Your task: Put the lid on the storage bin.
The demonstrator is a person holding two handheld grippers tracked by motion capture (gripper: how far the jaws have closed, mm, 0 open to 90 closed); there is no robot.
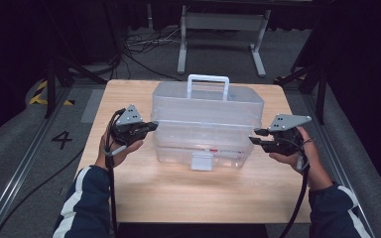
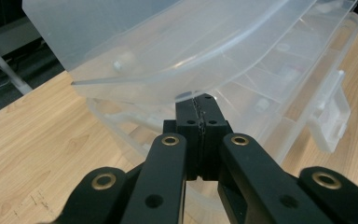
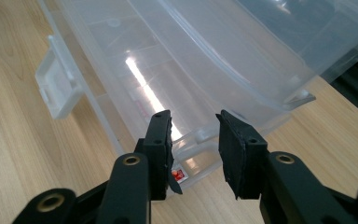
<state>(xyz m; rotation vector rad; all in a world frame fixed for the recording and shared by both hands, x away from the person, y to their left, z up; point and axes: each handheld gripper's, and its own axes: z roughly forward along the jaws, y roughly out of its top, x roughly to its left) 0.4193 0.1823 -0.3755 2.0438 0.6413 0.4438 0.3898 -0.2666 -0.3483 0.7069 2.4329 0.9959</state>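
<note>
Centrally on the light wooden table [image 1: 144, 198]: clear plastic tiered storage box [image 1: 206, 126], long axis across, between both grippers. Left gripper [image 2: 203, 114], jaws pressed together, tips against lid rim. Right gripper [image 3: 195, 140], jaws spread, just beside box end.

Glossy translucent plastic box [image 1: 206, 124] on matt light wood-grain table [image 1: 193, 191]; matt black hand-held gripper [image 2: 200, 109].

The clear plastic storage box [image 2: 223, 56] with its white handle runs off the top and right edges in the left gripper view. Small pale items [image 2: 261, 104] inside its compartments are too blurred to identify.
</note>
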